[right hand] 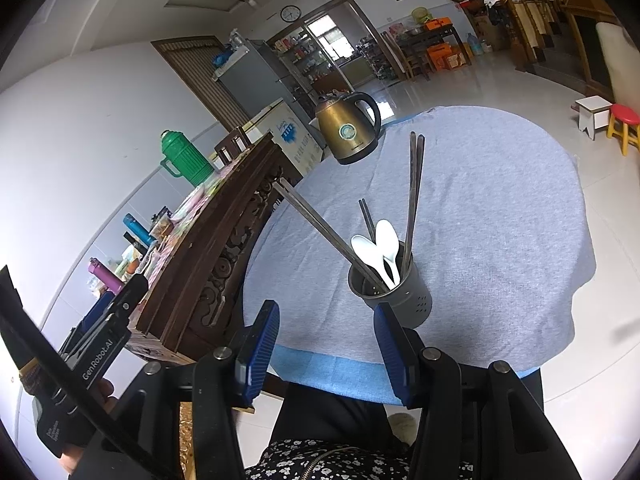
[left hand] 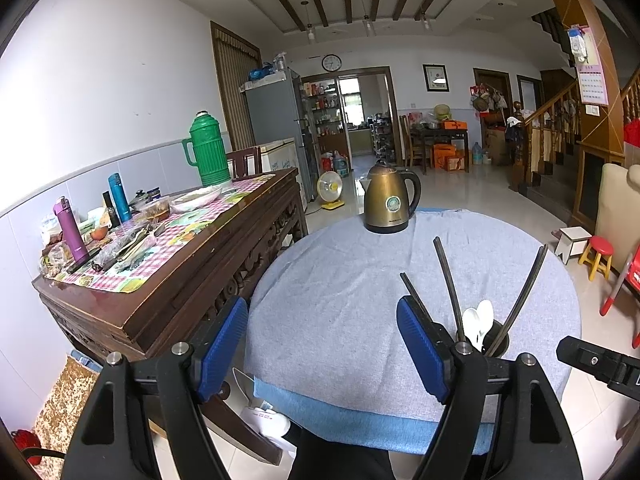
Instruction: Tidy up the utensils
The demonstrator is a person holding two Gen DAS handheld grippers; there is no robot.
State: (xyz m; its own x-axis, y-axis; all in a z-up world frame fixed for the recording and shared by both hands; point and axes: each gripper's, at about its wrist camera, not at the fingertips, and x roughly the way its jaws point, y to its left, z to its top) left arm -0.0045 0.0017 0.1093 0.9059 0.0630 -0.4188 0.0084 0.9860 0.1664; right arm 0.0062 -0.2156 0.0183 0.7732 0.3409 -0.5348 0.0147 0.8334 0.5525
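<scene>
A grey perforated utensil holder stands near the front edge of the round table with the blue-grey cloth. It holds several dark chopsticks and two white spoons, leaning outwards. In the left wrist view the holder is half hidden behind the right finger, with chopsticks and spoons sticking up. My left gripper is open and empty, above the table's front edge. My right gripper is open and empty, just in front of the holder.
A bronze electric kettle stands at the table's far edge. A dark wooden sideboard on the left carries a green thermos, bottles and dishes. Small stools stand on the floor to the right.
</scene>
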